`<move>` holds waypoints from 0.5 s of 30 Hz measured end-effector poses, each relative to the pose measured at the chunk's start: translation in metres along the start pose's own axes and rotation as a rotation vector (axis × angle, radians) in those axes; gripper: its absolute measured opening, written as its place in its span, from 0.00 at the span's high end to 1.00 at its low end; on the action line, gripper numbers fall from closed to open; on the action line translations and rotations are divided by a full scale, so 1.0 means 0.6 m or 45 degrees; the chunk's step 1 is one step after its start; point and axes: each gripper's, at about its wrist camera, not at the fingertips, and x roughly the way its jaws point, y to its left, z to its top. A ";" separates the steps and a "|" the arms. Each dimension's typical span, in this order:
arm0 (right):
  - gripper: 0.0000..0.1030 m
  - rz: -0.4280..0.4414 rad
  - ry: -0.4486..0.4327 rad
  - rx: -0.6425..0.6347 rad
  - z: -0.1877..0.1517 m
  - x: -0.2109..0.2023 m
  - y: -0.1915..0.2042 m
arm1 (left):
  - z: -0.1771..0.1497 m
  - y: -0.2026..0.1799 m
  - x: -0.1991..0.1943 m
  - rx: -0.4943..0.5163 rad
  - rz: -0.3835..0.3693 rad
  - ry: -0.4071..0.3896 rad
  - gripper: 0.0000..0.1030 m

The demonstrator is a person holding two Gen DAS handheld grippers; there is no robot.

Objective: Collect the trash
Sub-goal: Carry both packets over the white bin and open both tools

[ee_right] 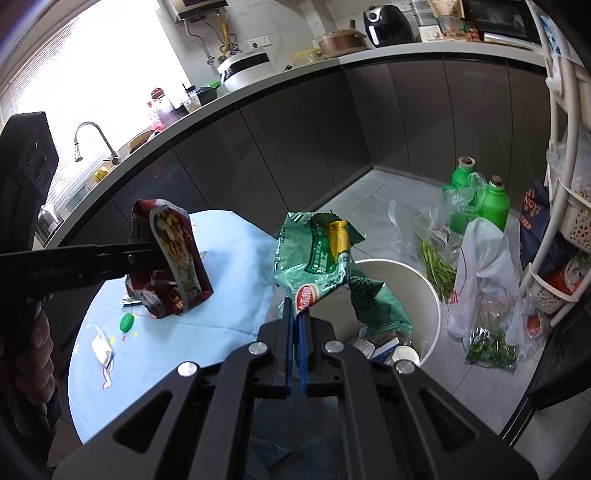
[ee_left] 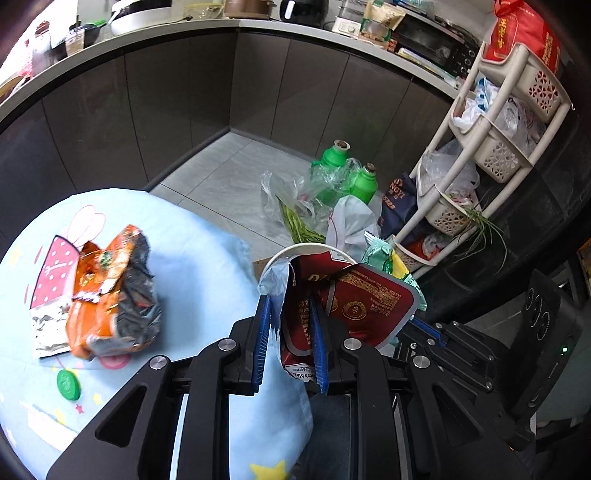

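Observation:
My left gripper (ee_left: 290,310) is shut on a dark red snack bag (ee_left: 347,299) and holds it up at the table's right edge; the bag also shows in the right wrist view (ee_right: 173,258). My right gripper (ee_right: 295,306) is shut on a crumpled green snack bag (ee_right: 325,266) and holds it above the white round bin (ee_right: 428,291), which holds several scraps. An orange and black wrapper (ee_left: 110,295) and a green bottle cap (ee_left: 68,384) lie on the light blue tablecloth (ee_left: 192,251). A white paper scrap (ee_right: 101,347) lies near the cap (ee_right: 126,322).
Two green bottles (ee_right: 476,199) and plastic bags of greens (ee_right: 487,332) sit on the tiled floor beyond the bin. A beige basket rack (ee_left: 498,147) stands at the right. Dark cabinets under a cluttered counter (ee_left: 258,26) wrap the corner behind.

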 end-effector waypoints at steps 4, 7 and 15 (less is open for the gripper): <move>0.96 -0.014 0.026 0.043 -0.009 0.017 -0.028 | 0.008 -0.010 0.027 0.022 -0.014 0.022 0.81; 0.96 -0.024 0.055 0.067 -0.018 0.035 -0.048 | 0.017 -0.018 0.055 0.042 -0.020 0.048 0.81; 0.96 -0.026 0.111 0.100 -0.029 0.088 -0.084 | 0.039 -0.027 0.127 0.048 -0.042 0.119 0.81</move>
